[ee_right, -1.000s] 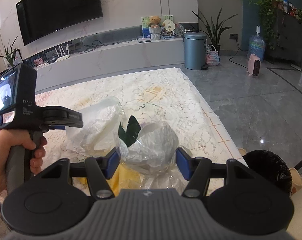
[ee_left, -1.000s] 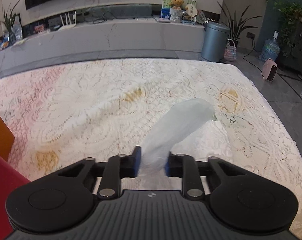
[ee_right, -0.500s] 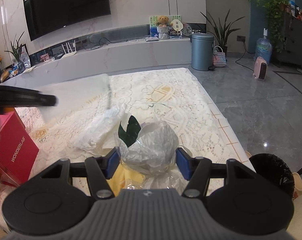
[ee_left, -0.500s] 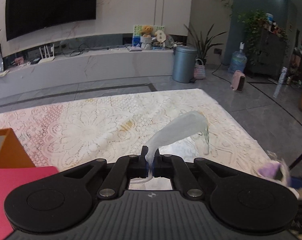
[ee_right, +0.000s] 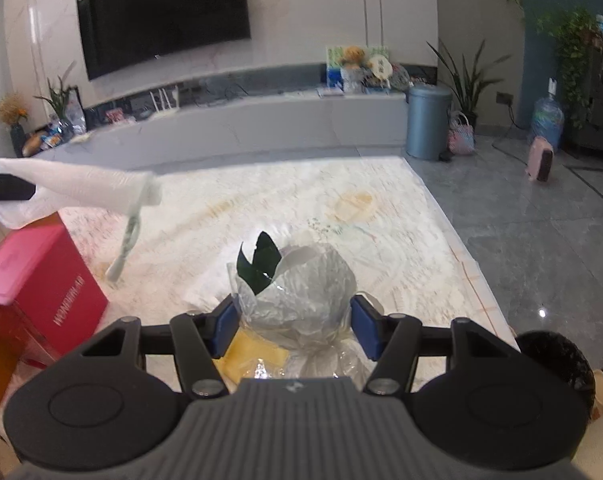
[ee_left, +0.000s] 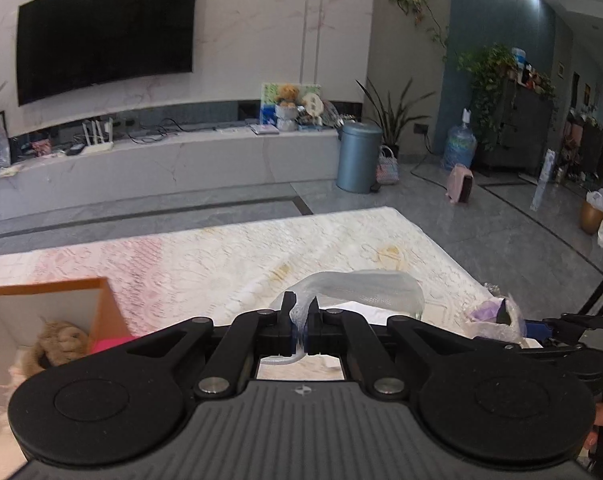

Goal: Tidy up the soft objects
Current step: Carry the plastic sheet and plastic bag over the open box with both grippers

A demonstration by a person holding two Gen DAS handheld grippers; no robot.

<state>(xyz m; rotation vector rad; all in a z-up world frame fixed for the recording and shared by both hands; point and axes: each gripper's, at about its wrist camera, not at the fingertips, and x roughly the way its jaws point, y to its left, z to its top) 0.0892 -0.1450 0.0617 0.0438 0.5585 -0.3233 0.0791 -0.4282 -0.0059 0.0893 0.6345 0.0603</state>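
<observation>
Left gripper (ee_left: 300, 330) jaws pinch a white plastic bag (ee_left: 361, 286) aloft above the desk (ee_left: 221, 256), its length running forward and rightward; right gripper (ee_right: 294, 326) jaws spread around a crumpled bag bundle (ee_right: 301, 296) resting on the lace-covered desk; orange box (ee_left: 101, 304) holds a plush toy (ee_left: 57, 346); red box (ee_right: 37, 276) beside it.

Both my wrist cameras sit low over the desk (ee_left: 229, 256), facing the television (ee_right: 165, 20) at 12 o'clock; both share it.
</observation>
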